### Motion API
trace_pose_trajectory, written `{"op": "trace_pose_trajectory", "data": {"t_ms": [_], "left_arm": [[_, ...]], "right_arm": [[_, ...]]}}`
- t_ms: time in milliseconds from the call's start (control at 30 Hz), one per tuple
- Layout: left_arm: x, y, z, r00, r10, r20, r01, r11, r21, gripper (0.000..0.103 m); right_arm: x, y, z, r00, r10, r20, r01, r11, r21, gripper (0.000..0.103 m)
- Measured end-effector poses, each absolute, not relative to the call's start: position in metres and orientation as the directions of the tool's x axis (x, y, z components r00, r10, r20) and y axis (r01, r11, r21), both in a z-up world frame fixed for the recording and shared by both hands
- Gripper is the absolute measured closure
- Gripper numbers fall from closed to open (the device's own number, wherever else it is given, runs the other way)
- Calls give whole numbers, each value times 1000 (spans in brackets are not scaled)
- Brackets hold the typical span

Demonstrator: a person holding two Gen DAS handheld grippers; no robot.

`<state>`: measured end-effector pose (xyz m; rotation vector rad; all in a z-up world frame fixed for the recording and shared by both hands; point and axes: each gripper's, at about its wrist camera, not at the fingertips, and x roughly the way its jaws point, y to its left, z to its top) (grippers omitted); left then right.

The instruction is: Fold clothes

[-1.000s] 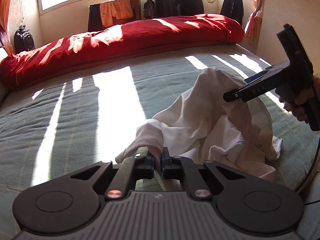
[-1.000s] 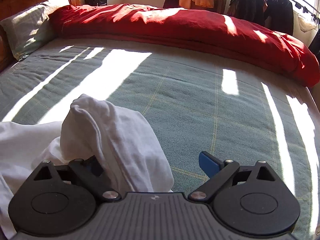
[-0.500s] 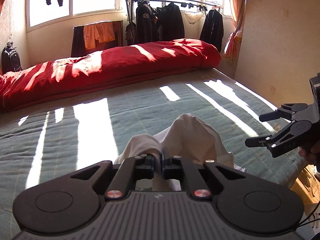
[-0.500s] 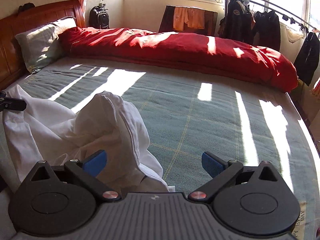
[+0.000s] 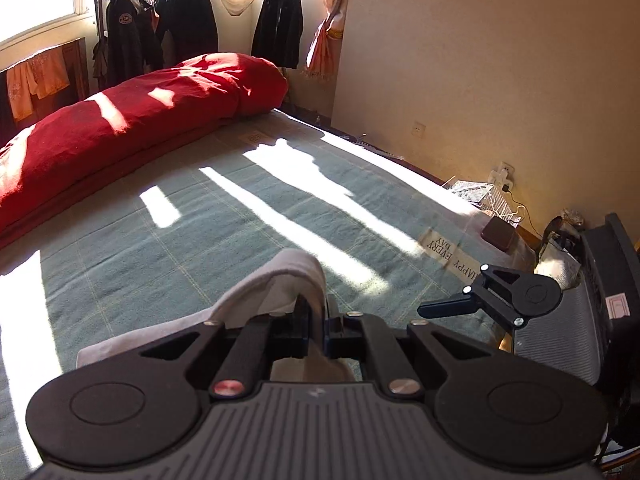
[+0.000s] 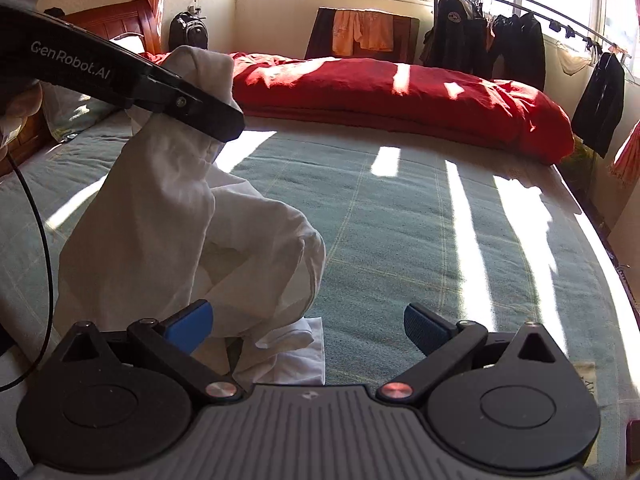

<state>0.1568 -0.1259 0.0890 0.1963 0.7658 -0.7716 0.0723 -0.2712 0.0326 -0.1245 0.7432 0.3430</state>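
A white garment (image 6: 160, 232) hangs in a bunched drape above the green bed cover (image 6: 400, 240). My left gripper (image 5: 318, 322) is shut on a fold of the garment (image 5: 288, 276) and holds it high; it shows in the right wrist view (image 6: 224, 124) at the upper left, with the cloth hanging from it. My right gripper (image 6: 308, 326) is open, its blue pads (image 6: 192, 324) wide apart, low by the garment's bottom edge, and nothing is between them. It shows at the right in the left wrist view (image 5: 424, 312).
A red duvet (image 6: 400, 92) lies rolled along the far side of the bed. Dark jackets (image 6: 460, 40) hang on a rail by the window. A wall with a socket (image 5: 504, 172), a wire rack and a dark chair (image 5: 592, 320) stand past the bed's right edge.
My left gripper has lifted the garment higher and swung right toward the wall. My right gripper let go of the cloth, dropped low and stayed open.
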Motion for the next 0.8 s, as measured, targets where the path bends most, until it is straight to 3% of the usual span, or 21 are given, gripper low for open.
{"op": "trace_pose_trajectory", "data": {"t_ms": [300,500,733,800], "left_arm": [[179,-245,46,310,-628,-714,789,589,-175,98],[187,-304,7,227,-611,-758,812,548,-199,98],[186,-324,-44,125,-543,-830,793,557,-245,95],[180,-318,-43,114,-541,-833,795,553,-250,90]], "right_arm": [[61,-334,8,673,202,-711,-215,974,74,0],[53,-382,-10,654,147,-742,-90,989,117,0],[49,-409,-23,644,115,-757,-5,989,146,0],[48,-413,-26,642,111,-758,10,988,154,0]]}}
